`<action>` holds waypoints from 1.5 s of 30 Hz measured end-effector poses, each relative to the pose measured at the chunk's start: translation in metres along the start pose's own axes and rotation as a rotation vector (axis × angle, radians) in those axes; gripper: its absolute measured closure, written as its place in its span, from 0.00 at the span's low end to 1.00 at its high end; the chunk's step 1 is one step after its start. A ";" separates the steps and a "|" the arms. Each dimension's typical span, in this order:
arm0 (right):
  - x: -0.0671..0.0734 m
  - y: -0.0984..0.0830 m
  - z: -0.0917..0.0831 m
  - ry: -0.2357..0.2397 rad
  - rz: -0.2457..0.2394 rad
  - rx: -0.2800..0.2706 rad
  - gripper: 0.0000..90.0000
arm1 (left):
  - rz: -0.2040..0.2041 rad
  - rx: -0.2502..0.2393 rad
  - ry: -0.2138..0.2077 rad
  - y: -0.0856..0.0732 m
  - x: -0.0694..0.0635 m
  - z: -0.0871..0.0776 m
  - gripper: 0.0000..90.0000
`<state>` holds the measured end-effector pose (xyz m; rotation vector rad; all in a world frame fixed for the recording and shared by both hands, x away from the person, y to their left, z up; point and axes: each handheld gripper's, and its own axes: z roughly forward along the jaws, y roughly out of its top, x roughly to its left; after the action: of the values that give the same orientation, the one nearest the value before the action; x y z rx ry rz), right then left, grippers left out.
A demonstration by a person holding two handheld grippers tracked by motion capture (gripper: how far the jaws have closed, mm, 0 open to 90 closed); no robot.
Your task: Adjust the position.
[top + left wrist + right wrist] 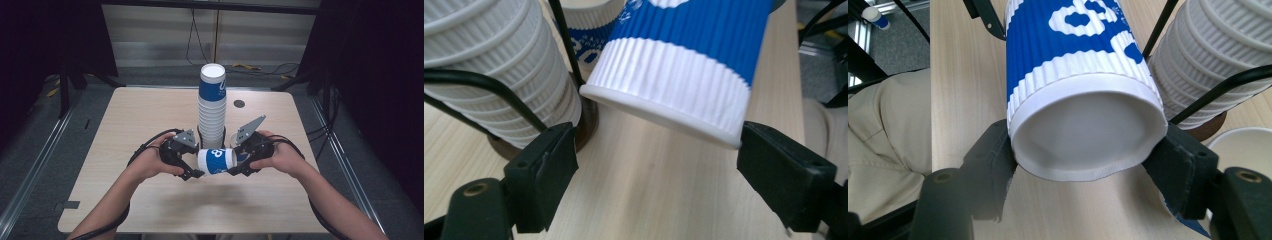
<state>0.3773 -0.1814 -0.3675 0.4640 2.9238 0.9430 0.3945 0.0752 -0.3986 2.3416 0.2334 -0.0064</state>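
A blue-and-white ribbed paper cup [216, 161] lies on its side above the table between both grippers. My right gripper [237, 161] is shut on one end of it; in the right gripper view the pads [993, 155] press the white rim of the cup [1073, 50] and dent it slightly. My left gripper [196, 162] stands open around the other end. In the left gripper view the cup [684, 65] hangs between the spread jaws of the left gripper [656, 145], with a clear gap at the left pad [551, 165].
A tall stack of the same cups [212, 105] stands in a black wire holder just behind the grippers, close to both jaws [499, 65] [1218, 55]. A single open cup [1243, 145] sits by the right gripper. A small dark hole [239, 103] marks the wooden table [150, 115].
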 end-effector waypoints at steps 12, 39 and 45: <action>-0.002 -0.005 -0.005 -0.016 0.013 -0.027 0.35 | -0.038 -0.036 0.006 -0.007 0.001 -0.004 0.18; -0.003 0.001 -0.002 0.012 0.027 -0.074 0.34 | -0.062 -0.077 0.020 -0.006 0.001 0.005 0.17; -0.003 0.001 -0.004 0.010 0.023 -0.080 0.35 | -0.054 -0.068 0.027 -0.005 0.002 0.004 0.17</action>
<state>0.3804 -0.1835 -0.3640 0.4909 2.8823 1.0632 0.3956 0.0761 -0.4045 2.2687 0.3052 0.0063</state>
